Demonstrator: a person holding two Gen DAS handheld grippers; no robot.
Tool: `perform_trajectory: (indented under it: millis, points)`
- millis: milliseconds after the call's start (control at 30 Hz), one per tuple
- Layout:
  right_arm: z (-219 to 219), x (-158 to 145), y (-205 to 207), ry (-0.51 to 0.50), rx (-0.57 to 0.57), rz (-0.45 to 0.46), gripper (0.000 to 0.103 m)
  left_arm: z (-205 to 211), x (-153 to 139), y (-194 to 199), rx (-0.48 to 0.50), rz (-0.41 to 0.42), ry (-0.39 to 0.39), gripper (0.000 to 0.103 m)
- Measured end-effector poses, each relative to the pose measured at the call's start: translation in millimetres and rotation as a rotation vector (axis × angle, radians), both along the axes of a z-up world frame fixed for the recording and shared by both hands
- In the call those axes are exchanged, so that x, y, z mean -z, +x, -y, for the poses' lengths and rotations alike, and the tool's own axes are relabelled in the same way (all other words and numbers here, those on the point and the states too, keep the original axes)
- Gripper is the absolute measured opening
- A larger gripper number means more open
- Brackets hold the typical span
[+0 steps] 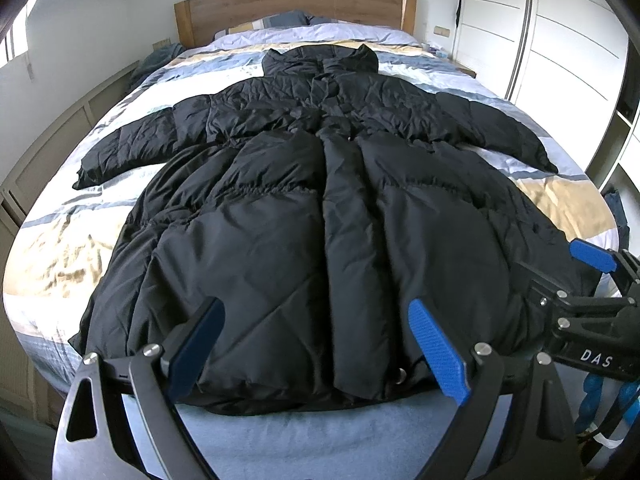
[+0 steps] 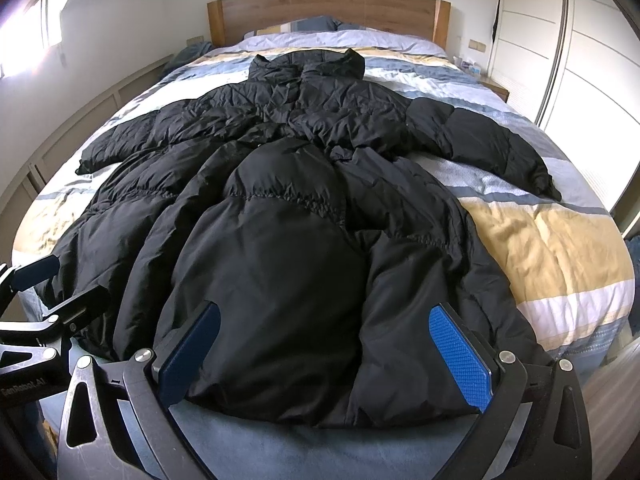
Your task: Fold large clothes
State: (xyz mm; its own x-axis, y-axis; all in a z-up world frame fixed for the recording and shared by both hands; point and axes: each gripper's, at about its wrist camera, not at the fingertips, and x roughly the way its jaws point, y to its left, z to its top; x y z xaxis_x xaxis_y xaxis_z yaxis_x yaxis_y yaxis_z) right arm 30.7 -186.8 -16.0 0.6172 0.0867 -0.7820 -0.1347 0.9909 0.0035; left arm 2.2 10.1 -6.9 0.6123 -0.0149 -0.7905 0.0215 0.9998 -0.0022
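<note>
My left claw (image 1: 316,344) is right in front of me, its two blue fingers (image 1: 438,354) spread wide apart with nothing held between them. It hangs just over the bottom edge of the big black coat (image 1: 320,208). My right claw (image 2: 324,354) is wide open too and holds nothing. It sits at the bottom edge of the coat, more to the right side. From the left camera I can see my right claw (image 1: 592,276) near the coat's right corner. The coat lies flat on the bed (image 1: 60,248), front side up, with its collar pointing to the wooden headboard (image 1: 296,6). Both sleeves stick out to the sides. The bed cover has blue, white and yellow stripes. White closet doors (image 2: 592,72) stand on the right.
</note>
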Motion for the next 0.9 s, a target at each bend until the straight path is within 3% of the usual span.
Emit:
perform_trajectory:
  millis: [467, 667, 900]
  points:
    - [0, -7, 12, 0.007, -0.007, -0.002, 0.102, -8, -8, 16, -0.018, 0.0, -0.015, 0.094]
    - [12, -51, 42, 0.038, 0.02, 0.084, 0.102, -32, -41, 50, -0.007, 0.031, 0.019, 0.094]
    - [25, -129, 107, 0.125, 0.068, 0.266, 0.102, -72, -90, 122, -0.048, 0.083, 0.057, 0.094]
